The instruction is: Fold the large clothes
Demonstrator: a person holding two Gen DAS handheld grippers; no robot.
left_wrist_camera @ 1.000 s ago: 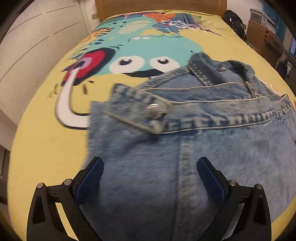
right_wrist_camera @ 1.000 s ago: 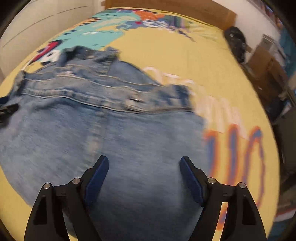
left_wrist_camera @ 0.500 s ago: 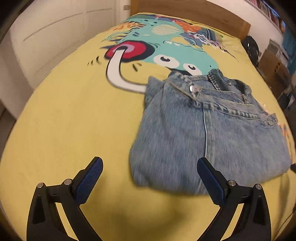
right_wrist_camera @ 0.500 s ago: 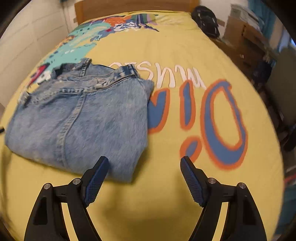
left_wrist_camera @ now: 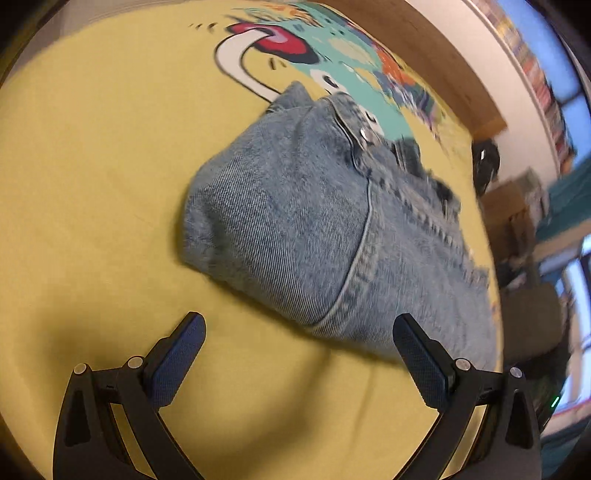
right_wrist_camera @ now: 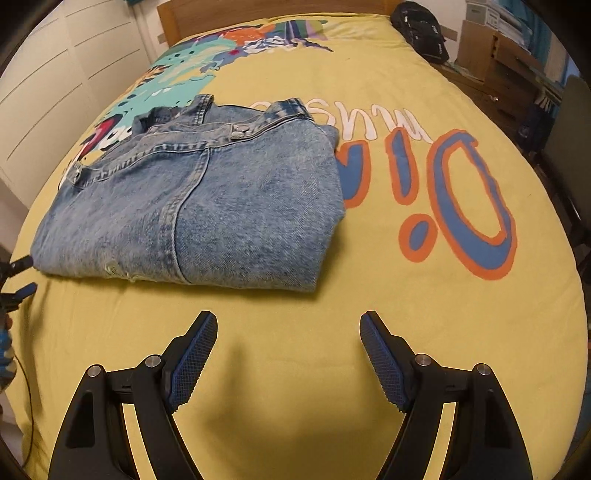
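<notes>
garment: one denim jacket (right_wrist_camera: pixel 207 206), light-blue stonewashed twill, folded to a thick rectangle, raised seam down middle, two metal snaps showing
where: lies flat on bed (right_wrist_camera: pixel 369 314), left of the orange-blue lettering print (right_wrist_camera: pixel 458 199)
bed: yellow cotton cover, soft creases, cartoon print at head end
left gripper (left_wrist_camera: pixel 297 332): jaws wide apart, empty, two blue textured pads, just short of jacket edge
right gripper (right_wrist_camera: pixel 287 332): jaws wide apart, empty, over bare cover, near jacket
other: one black bag (right_wrist_camera: pixel 421 29), cardboard boxes (right_wrist_camera: pixel 491 51)
</notes>
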